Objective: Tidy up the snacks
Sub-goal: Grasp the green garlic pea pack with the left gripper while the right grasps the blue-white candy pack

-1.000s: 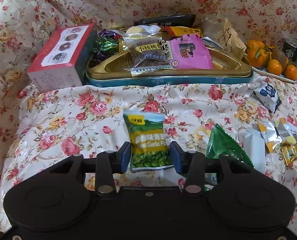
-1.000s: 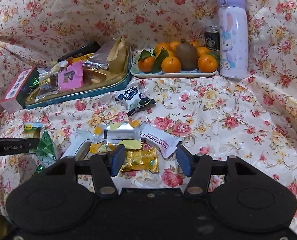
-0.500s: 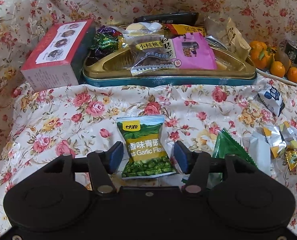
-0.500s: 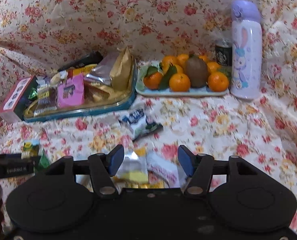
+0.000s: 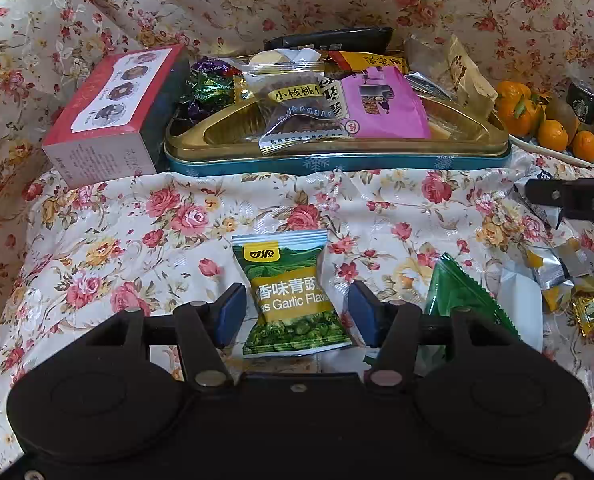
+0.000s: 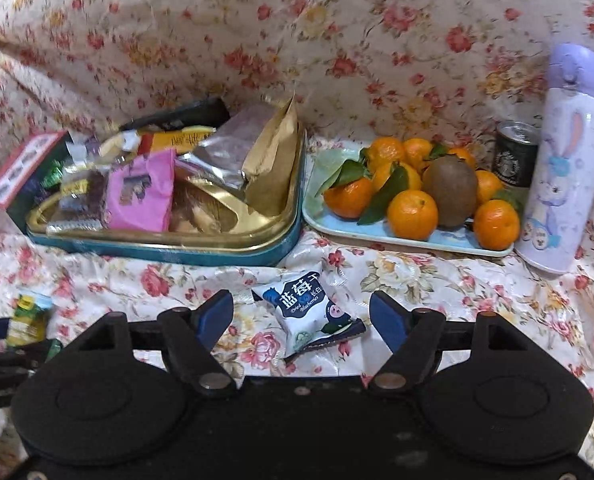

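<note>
The right gripper (image 6: 301, 318) has slid from the yellow candies to the blueberry packet (image 6: 311, 316), jaws opening around it; the left gripper (image 5: 293, 314) stands apart astride the pea packet (image 5: 291, 300), neither gripped, both short of the tin (image 5: 337, 160).

A rose-patterned floral cloth (image 5: 145, 216) drapes the whole surface and rises behind as backdrop.

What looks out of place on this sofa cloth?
Loose packets lie outside the snack tin: the green pea packet and the blueberry packet. Inside the tin, packets are heaped untidily.
</note>
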